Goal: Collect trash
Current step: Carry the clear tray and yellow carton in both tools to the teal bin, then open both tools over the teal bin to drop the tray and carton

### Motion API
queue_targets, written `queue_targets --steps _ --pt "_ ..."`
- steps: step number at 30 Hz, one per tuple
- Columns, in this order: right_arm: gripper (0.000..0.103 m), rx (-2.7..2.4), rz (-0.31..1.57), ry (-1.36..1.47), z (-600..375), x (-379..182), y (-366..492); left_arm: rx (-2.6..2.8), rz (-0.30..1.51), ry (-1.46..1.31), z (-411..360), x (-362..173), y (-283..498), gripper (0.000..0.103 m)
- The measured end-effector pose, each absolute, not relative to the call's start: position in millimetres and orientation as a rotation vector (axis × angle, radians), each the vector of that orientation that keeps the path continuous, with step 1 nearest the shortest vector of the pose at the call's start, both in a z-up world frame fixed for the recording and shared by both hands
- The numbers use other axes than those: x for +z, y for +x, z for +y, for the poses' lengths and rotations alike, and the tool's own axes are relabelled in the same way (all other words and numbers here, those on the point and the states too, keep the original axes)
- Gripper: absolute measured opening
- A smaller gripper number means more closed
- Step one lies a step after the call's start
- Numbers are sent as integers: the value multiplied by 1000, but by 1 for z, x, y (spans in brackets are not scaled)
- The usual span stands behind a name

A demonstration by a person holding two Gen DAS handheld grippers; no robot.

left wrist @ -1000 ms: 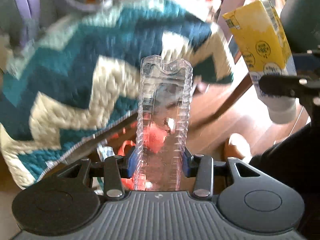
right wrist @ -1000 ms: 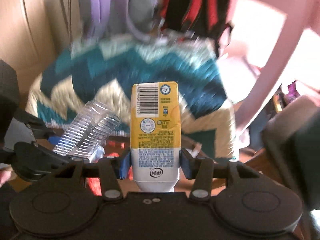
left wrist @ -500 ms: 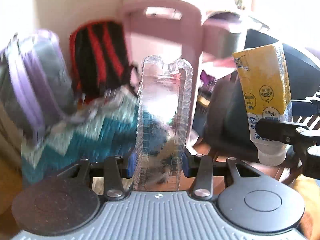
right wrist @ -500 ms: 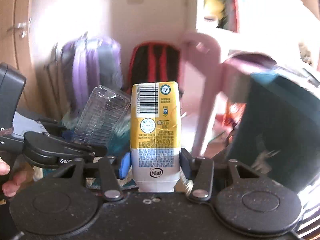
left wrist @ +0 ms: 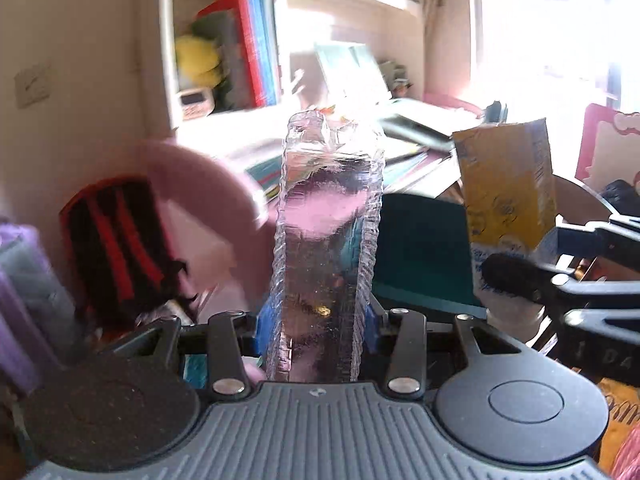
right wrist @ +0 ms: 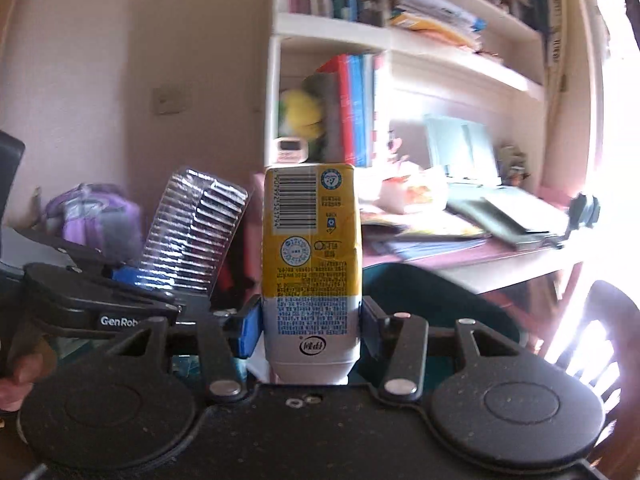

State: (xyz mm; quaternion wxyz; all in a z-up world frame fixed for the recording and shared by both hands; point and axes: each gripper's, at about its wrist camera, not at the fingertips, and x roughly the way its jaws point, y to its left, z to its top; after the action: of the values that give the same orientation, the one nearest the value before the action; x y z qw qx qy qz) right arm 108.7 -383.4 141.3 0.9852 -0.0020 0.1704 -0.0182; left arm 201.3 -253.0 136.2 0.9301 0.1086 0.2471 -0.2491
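Cluttered desk (right wrist: pixel 472 264) below bookshelves (right wrist: pixel 440 52)

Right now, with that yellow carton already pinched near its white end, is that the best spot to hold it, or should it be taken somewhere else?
Keep it there. The right tool clamps the yellow carton across its flat side faces, low on the white end, coming from below. Those parallel faces give the pads a square seat, and the carton stands upright without tilting. Higher up it looks slightly dented.
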Motion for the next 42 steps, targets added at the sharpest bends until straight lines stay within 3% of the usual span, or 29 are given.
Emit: queue_targets --steps 11,18,36,42 --pt "49 -147 451 24 -440 117 152 -570 544 203 -345 145 245 43" --pt "49 -170 538 33 -463 89 179 -581 648 231 -387 112 280 44" --pt "50 -136 704 -30 -465 54 211 -568 832 365 -413 51 306 46" --pt "53 -146 689 -22 -466 59 205 -576 817 359 -411 56 304 53"
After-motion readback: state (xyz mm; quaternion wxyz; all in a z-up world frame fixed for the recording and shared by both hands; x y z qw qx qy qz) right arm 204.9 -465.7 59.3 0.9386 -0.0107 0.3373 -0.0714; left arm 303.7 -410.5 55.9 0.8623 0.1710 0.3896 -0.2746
